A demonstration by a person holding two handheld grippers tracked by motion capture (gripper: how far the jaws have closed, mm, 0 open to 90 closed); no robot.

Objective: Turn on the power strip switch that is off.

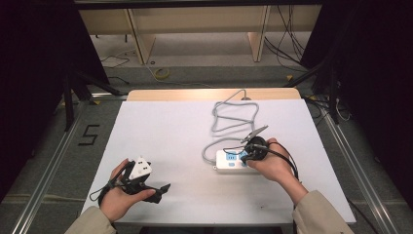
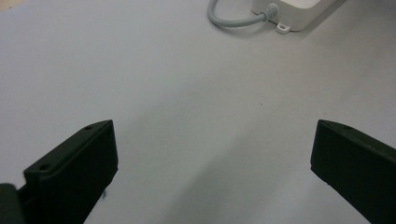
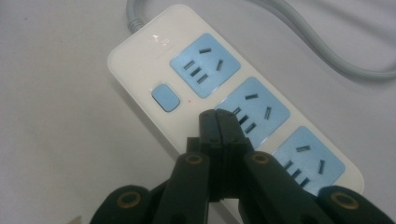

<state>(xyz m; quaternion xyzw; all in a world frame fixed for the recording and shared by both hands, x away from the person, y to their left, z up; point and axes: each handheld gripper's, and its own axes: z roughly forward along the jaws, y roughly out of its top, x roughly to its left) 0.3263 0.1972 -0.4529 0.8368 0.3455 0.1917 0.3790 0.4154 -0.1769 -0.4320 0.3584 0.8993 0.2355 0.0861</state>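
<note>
white table (image 1: 160, 131) seen from above, with the white power strip (image 1: 233, 161) as landmark, lying right of the table's middle toward the person's side. well to the left of the strip, near the front edge, the left hand (image 1: 118, 197) holds the left gripper (image 1: 157, 191); in the left gripper view its two black jaws stand spread wide apart over bare table, nothing between them, and the strip's cable end (image 2: 289, 11) lies beyond them. the strip's grey cable (image 1: 233, 117) leaves its left end and runs in loops behind it toward the far edge of the table. in the right gripper view the strip (image 3: 140, 51) shows a blue switch button (image 3: 166, 97) and three blue socket faces in a row. the right gripper (image 3: 218, 122), held by the right hand (image 1: 273, 165) at the strip's right end, has its jaws pressed together with nothing between them, tips over the edge of the middle socket face (image 3: 261, 112); whether they touch it cannot be told.
</note>
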